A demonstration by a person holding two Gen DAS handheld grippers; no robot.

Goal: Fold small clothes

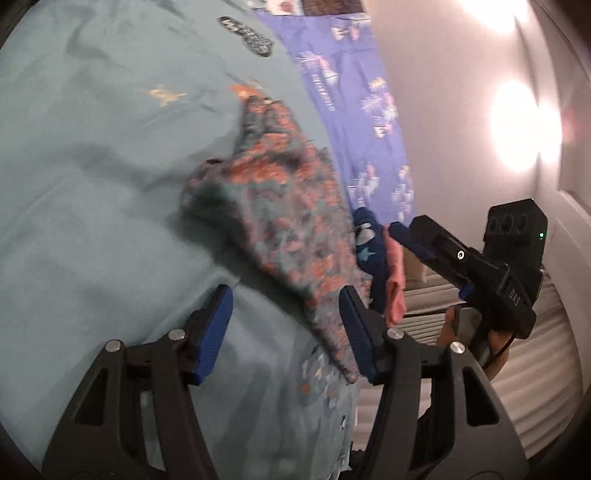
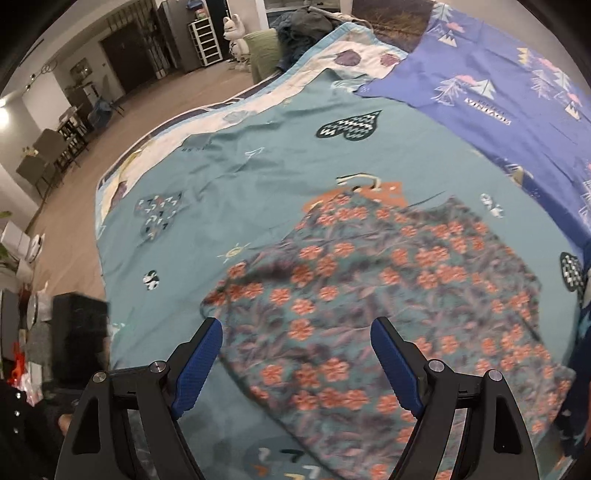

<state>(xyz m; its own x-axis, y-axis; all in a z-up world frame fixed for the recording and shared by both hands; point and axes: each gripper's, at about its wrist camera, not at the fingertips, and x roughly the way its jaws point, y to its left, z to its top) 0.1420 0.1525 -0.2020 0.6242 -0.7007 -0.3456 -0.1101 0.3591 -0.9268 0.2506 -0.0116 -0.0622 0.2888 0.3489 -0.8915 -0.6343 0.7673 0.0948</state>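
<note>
A small floral garment point(image 2: 388, 295), teal with orange flowers, lies spread on the teal bed sheet point(image 2: 258, 177). My right gripper point(image 2: 295, 343) is open and empty just above its near edge. In the left wrist view the same garment point(image 1: 273, 206) lies rumpled ahead of my open, empty left gripper point(image 1: 284, 317), whose right finger point(image 1: 354, 332) is close to the garment's near corner. The right gripper point(image 1: 402, 232) shows there at the right, over the bed edge.
A dark blue garment with stars point(image 1: 369, 251) and a pink one point(image 1: 395, 291) lie at the bed edge. A purple sheet point(image 2: 498, 103) covers the far right of the bed. A pile of clothes point(image 2: 306, 22) lies at the far end. A black box point(image 2: 79, 332) stands left.
</note>
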